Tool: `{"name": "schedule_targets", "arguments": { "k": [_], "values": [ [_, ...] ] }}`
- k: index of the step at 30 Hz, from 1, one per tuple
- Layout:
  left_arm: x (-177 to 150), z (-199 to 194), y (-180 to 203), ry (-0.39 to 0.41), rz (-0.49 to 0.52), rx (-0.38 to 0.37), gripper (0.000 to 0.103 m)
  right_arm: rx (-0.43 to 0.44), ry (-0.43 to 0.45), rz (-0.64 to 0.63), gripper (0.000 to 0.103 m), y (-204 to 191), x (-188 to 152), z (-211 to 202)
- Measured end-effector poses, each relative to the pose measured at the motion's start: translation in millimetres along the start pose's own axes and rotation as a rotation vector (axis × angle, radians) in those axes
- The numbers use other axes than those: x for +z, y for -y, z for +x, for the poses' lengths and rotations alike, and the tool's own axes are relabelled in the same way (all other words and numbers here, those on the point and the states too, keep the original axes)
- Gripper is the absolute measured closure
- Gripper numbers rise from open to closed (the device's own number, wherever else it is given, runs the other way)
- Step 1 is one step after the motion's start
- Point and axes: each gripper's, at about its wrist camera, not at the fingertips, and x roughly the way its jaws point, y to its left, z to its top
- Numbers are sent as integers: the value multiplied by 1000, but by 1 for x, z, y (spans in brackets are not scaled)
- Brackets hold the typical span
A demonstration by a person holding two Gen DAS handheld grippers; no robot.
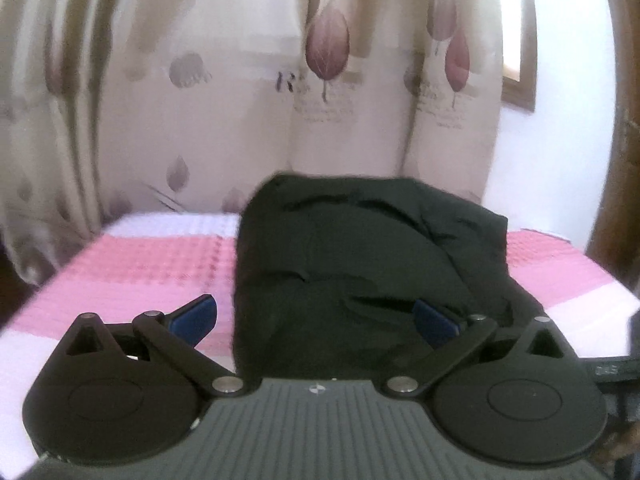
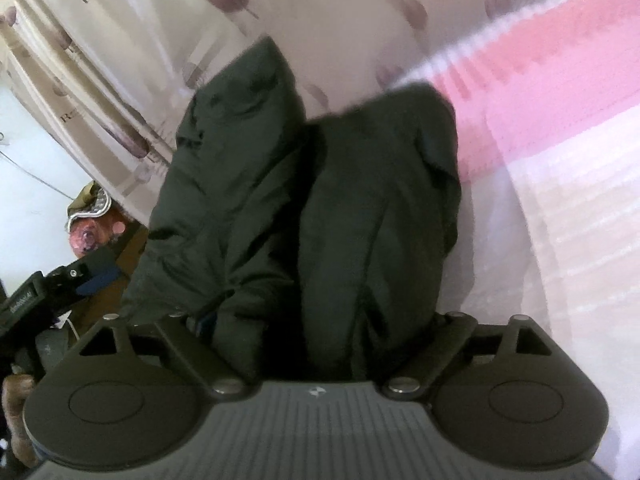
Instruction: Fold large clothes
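Note:
A dark green garment (image 1: 360,264) lies bunched on a pink and white checked bedcover (image 1: 152,268). My left gripper (image 1: 316,320) is open, its blue fingertips (image 1: 196,318) spread wide just above the garment's near edge, holding nothing. In the right wrist view the same garment (image 2: 304,200) hangs in two thick folds straight from my right gripper (image 2: 308,332), which is shut on the cloth; its fingertips are buried in the fabric. The left gripper (image 2: 80,276) shows at the left edge of the right wrist view.
A cream curtain with purple leaf prints (image 1: 240,80) hangs close behind the bed. A wooden window frame (image 1: 524,60) and a wooden post (image 1: 616,160) stand at the right. The bedcover (image 2: 560,120) shows beside the hanging cloth.

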Motion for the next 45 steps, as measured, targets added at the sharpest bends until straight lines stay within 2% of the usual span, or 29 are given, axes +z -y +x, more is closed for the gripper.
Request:
{"name": "schedule_targets", "arguments": {
  "k": [5, 9, 12, 16, 17, 22, 25, 28, 33, 40, 45],
  "values": [
    [7, -32, 22, 135, 80, 166, 0, -105, 124, -122, 13, -35, -10, -33],
    [14, -59, 33, 229, 40, 314, 0, -113, 222, -194, 12, -62, -21, -67],
    [21, -79, 33, 275, -22, 299, 0, -91, 250, -228, 9, -79, -31, -87],
    [25, -104, 29, 326, -58, 153, 0, -59, 275, -274, 8, -96, -41, -110],
    [27, -107, 29, 318, -66, 143, 0, -53, 281, -286, 8, -102, -43, -114],
    [37, -111, 49, 216, 31, 252, 0, -66, 342, -354, 6, -131, -50, -134],
    [31, -117, 57, 230, 94, 266, 0, -97, 398, -387, 2, -144, -54, -146],
    [26, -119, 62, 224, 114, 249, 0, -140, 424, -408, 1, -150, -57, -152],
    [23, -119, 58, 207, 73, 193, 0, -200, 432, -447, 1, -155, -62, -151],
    [21, -118, 44, 186, -9, 141, 0, -201, 398, -438, 1, -150, -65, -146],
    [18, -116, 37, 184, -32, 130, 0, -207, 372, -439, 1, -148, -68, -141]
  ]
}}
